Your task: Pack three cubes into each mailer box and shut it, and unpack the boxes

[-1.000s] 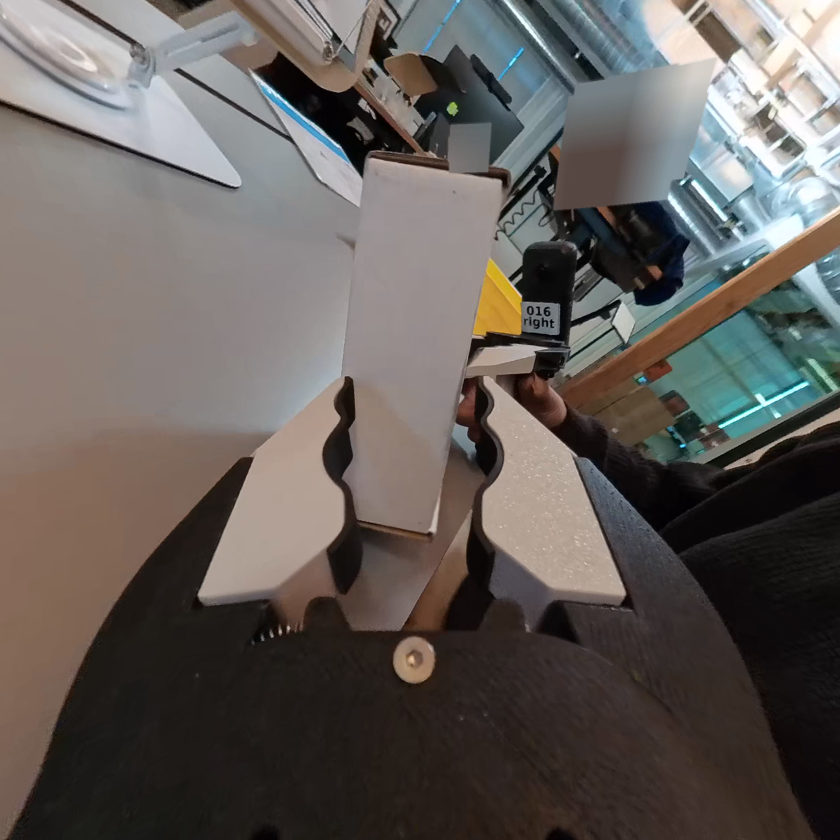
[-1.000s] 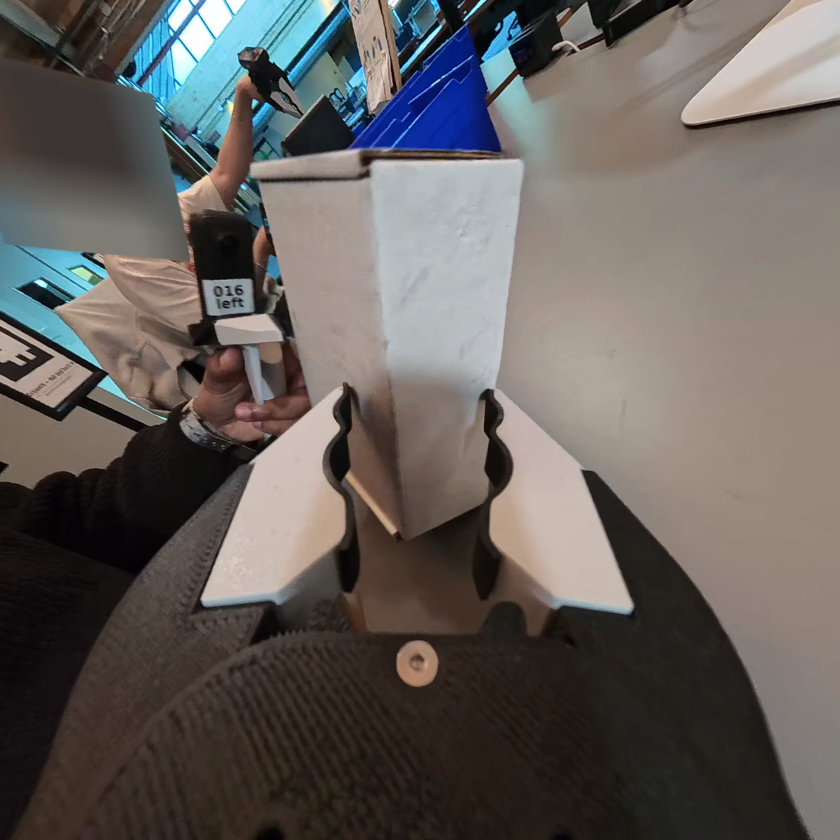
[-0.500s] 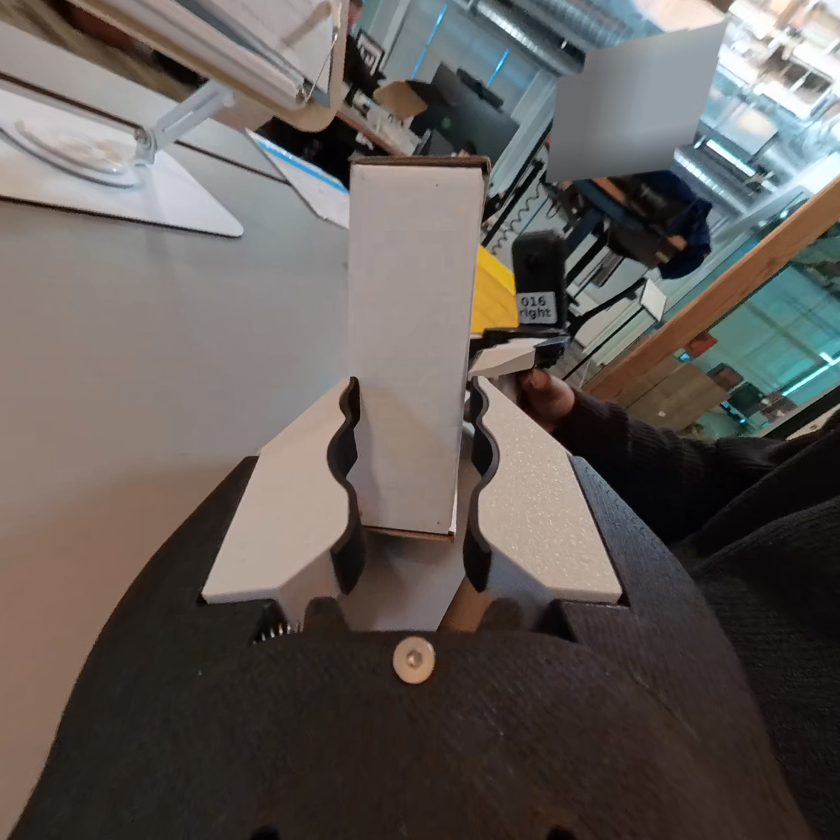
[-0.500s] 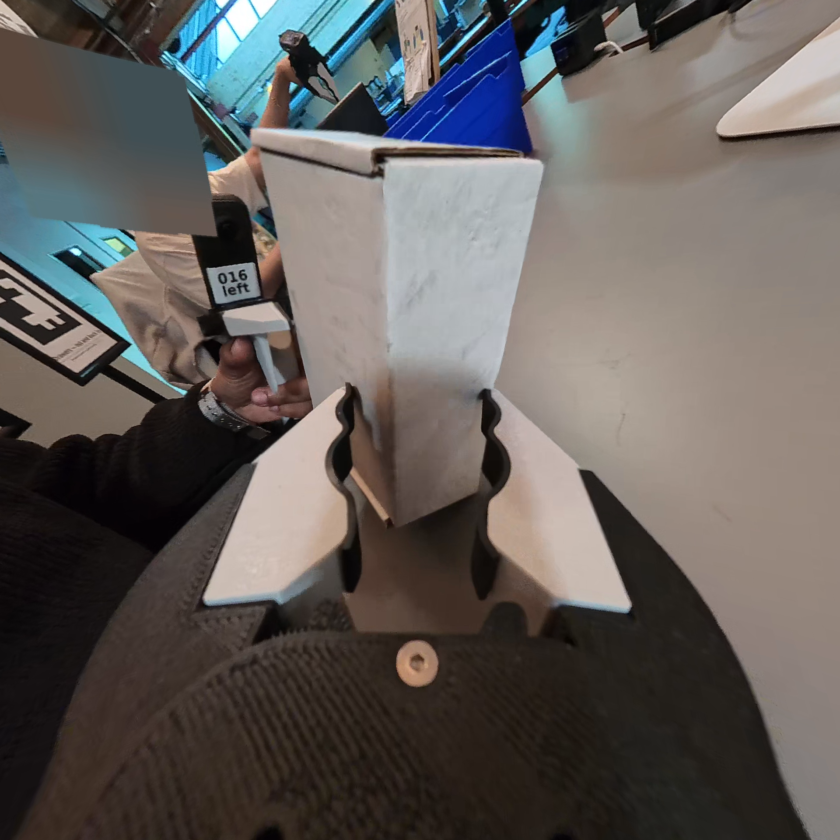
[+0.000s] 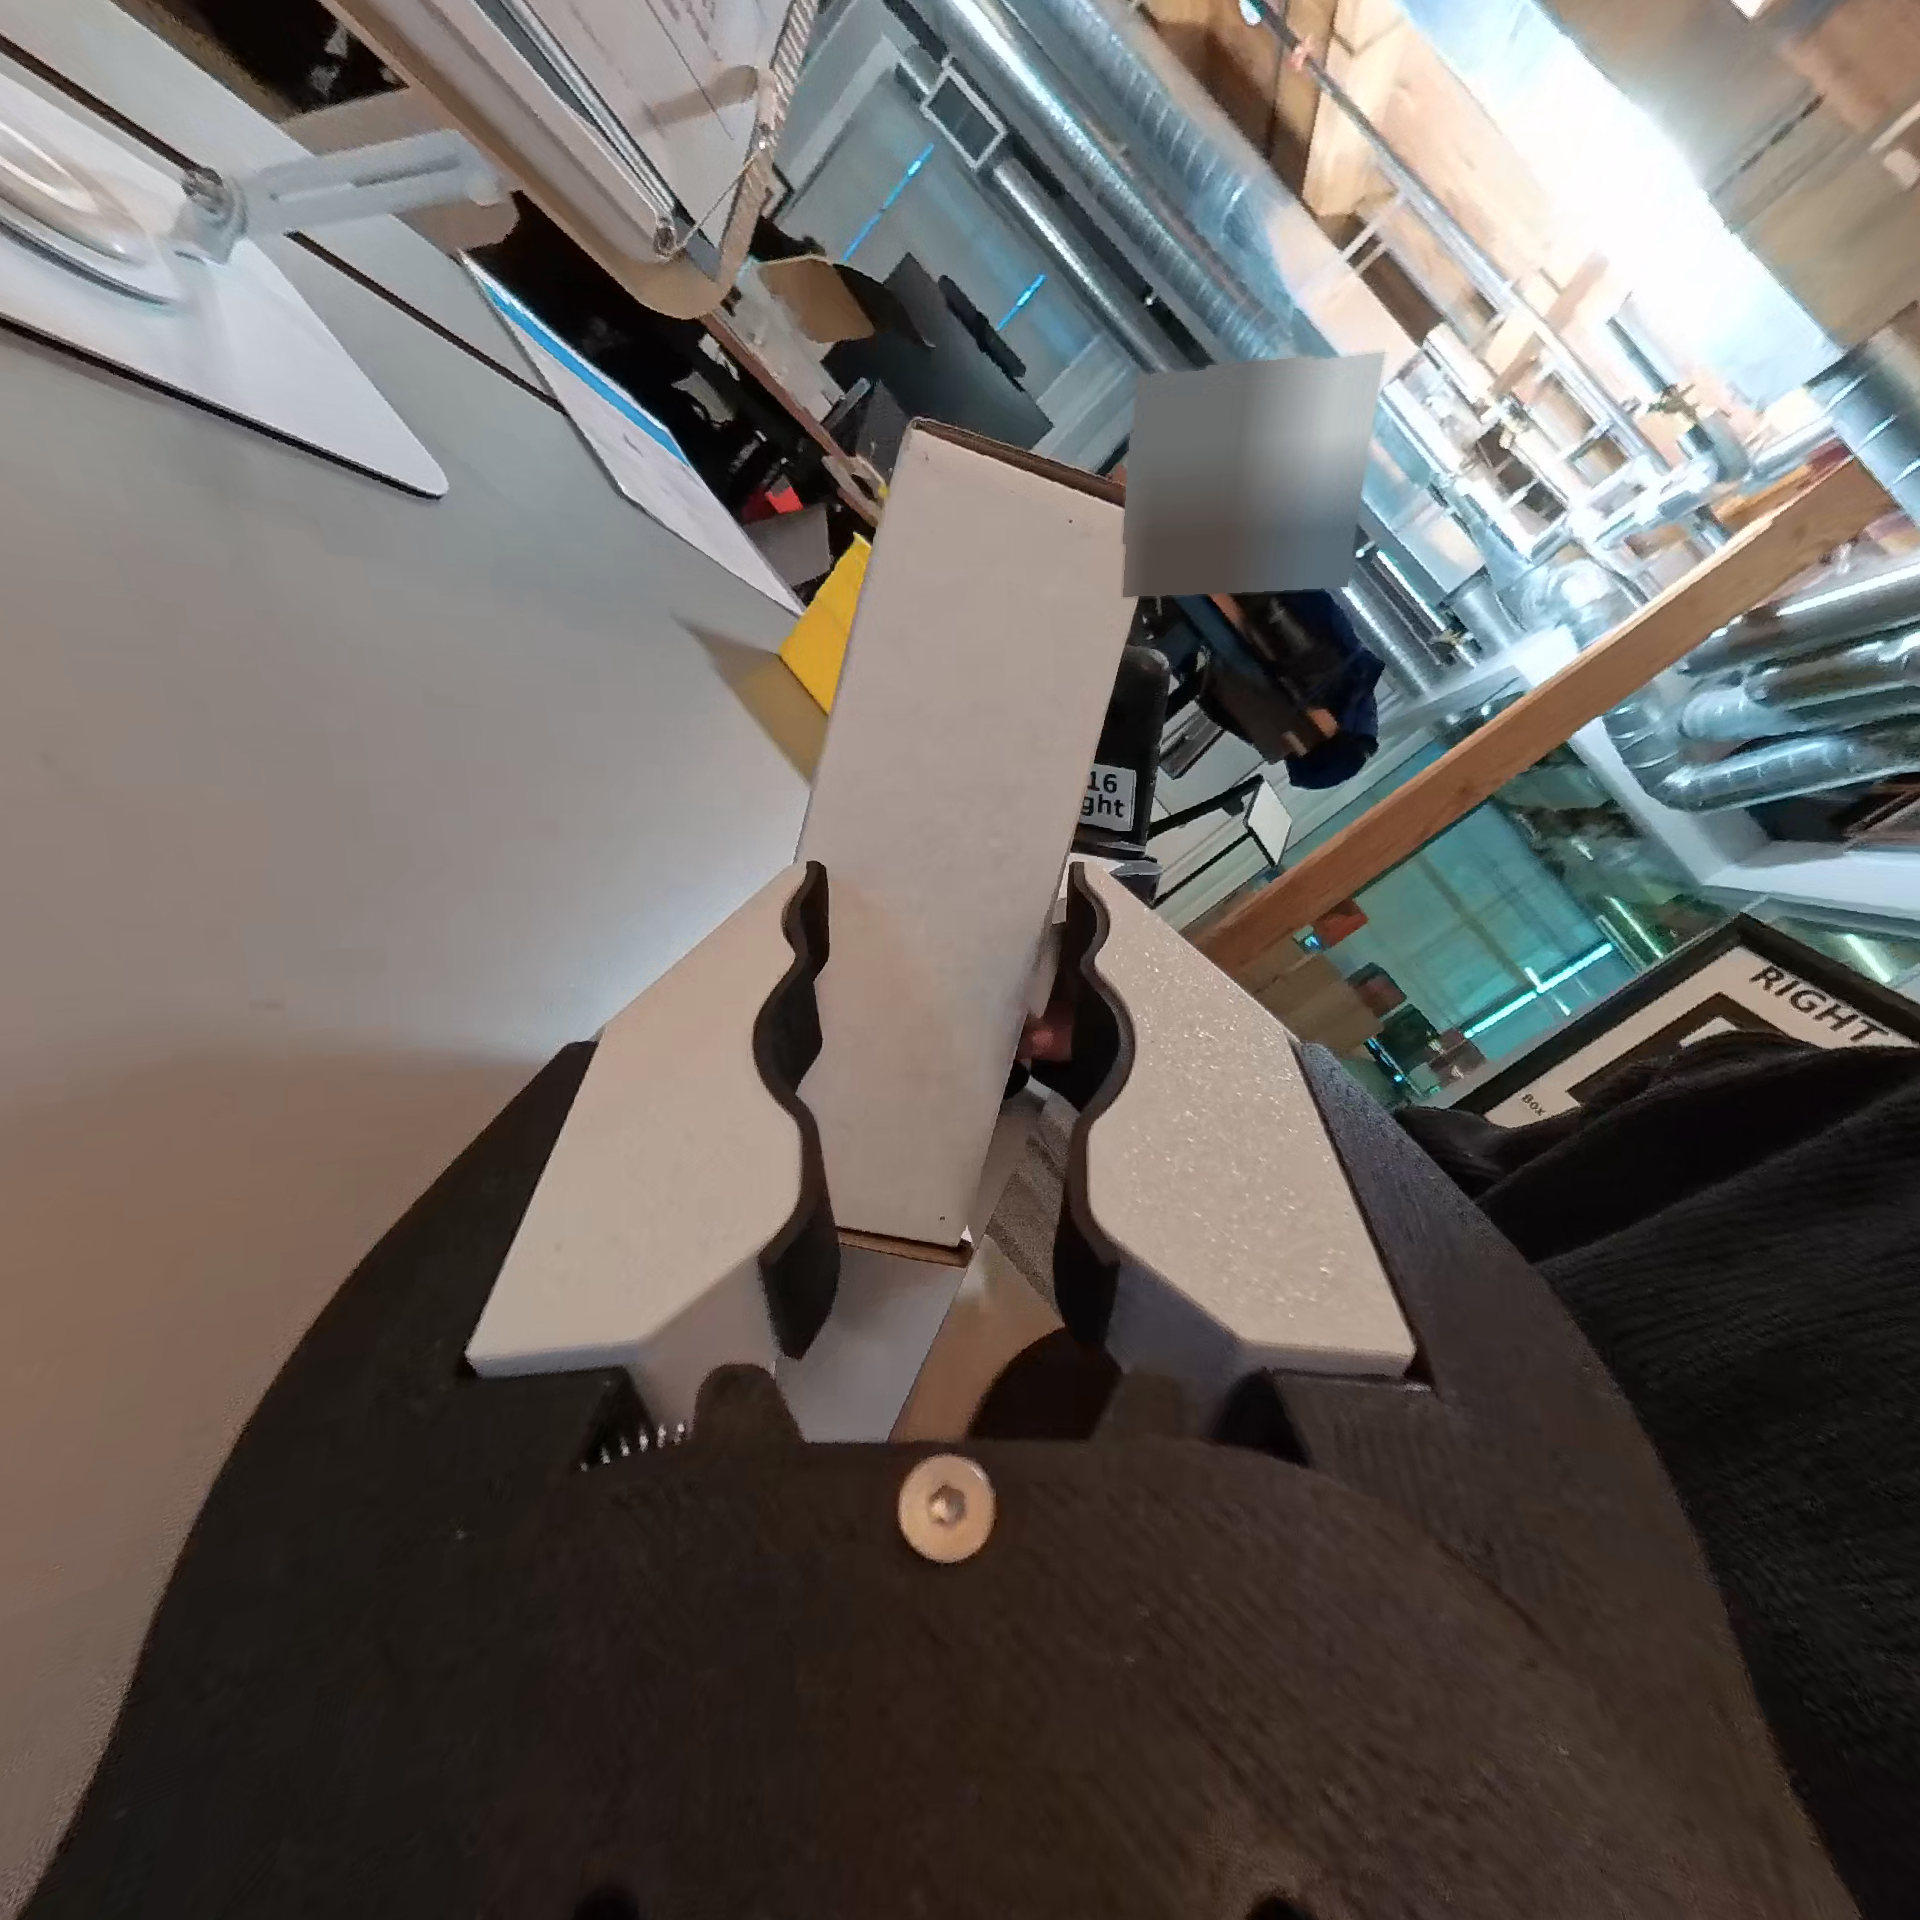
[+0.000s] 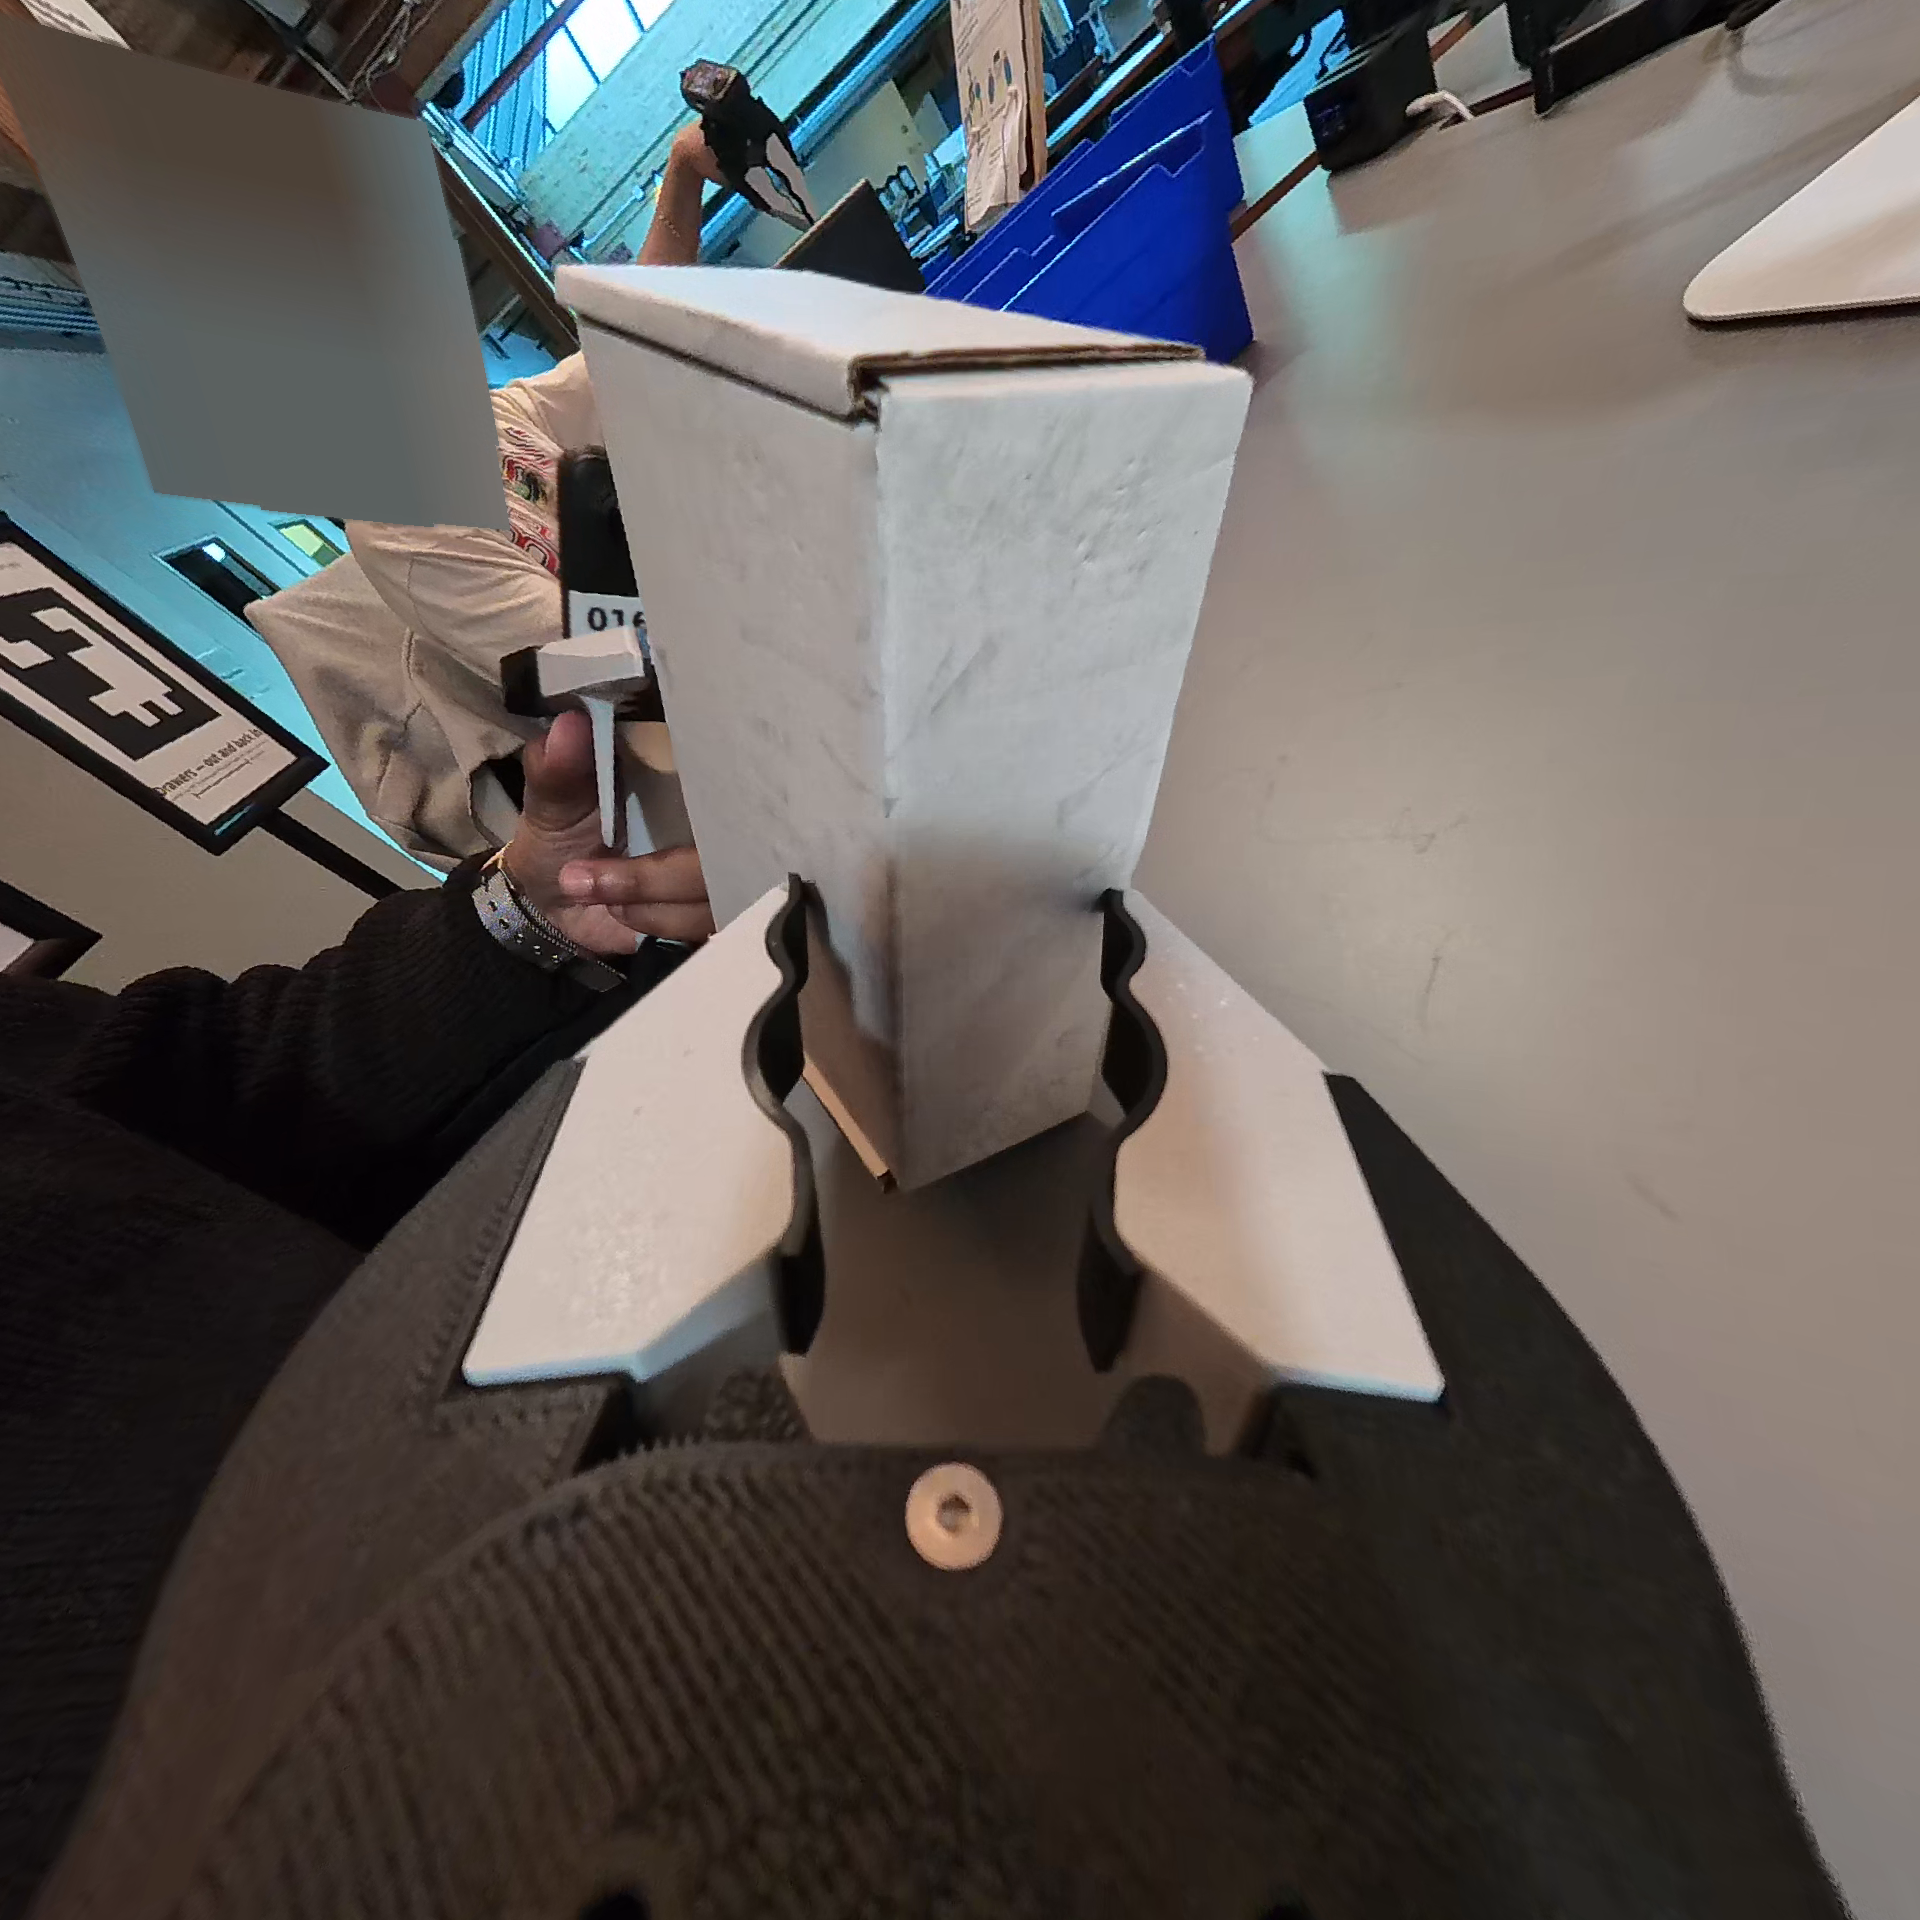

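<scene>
In the left wrist view, a white stand base [image 5: 208, 353] lies on the grey table [image 5: 312, 779] at ten o'clock. A yellow object [image 5: 826, 634], partly hidden, shows at eleven o'clock, just left of the mailer box [image 5: 966, 831]. The box, white cardboard, runs from centre toward twelve o'clock, tilted a little to the right. The left gripper [image 5: 945, 1049] has its jaws closed on the near end of the box, the wavy black pads pressed against both side walls. Behind the box, at one o'clock, the other gripper's black camera housing peeks out.

In the right wrist view, a black-sleeved arm and the person's hand [image 6: 592, 842] sit at nine o'clock, holding the far tool, mostly hidden behind the box. The mailer box [image 6: 1029, 675] fills the centre, its lid flap down with the cardboard edge showing along the top. The right gripper [image 6: 951, 1049] clamps the opposite end, pads touching both walls. A blue bin [image 6: 1132, 249] stands at one o'clock.

The box is off the table, held between both tools. It looks shut, so the step is likely carrying or turning a closed box; whether cubes are inside cannot be told. Next it probably needs setting down flat, both grips held level until it rests, then released.
</scene>
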`<state>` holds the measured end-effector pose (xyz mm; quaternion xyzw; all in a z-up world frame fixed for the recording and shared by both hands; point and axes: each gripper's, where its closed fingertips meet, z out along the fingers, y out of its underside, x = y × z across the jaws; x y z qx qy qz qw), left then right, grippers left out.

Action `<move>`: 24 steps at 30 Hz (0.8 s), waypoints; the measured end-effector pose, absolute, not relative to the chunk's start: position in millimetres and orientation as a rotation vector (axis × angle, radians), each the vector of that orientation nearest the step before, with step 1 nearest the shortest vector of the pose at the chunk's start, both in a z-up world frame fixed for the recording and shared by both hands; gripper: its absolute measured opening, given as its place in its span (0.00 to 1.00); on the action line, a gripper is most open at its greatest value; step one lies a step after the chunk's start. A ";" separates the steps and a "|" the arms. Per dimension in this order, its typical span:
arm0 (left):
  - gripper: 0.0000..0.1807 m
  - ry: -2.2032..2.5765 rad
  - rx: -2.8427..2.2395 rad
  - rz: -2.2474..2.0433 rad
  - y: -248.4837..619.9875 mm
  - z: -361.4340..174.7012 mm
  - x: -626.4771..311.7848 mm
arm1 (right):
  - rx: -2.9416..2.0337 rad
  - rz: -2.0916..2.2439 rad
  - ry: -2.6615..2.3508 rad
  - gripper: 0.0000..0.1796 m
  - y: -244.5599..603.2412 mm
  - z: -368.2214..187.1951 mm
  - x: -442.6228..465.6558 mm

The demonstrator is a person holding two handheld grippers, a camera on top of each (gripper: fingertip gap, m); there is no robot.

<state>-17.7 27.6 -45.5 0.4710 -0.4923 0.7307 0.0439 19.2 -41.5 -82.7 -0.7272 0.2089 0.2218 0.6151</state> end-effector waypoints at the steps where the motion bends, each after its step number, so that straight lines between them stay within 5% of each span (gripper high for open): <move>1: 0.25 -1.511 1.444 2.231 27.7 -46.3 -17.3 | -1.678 0.507 0.478 0.31 -41.7 -82.7 19.2; 13: 0.35 -2.202 1.614 2.074 30.0 -83.4 -8.1 | -1.715 0.435 0.356 0.26 -39.6 -80.4 6.9; 24: 0.38 -2.145 1.641 2.076 28.0 -83.5 -2.9 | -1.790 0.270 0.305 0.27 -34.4 -86.2 7.5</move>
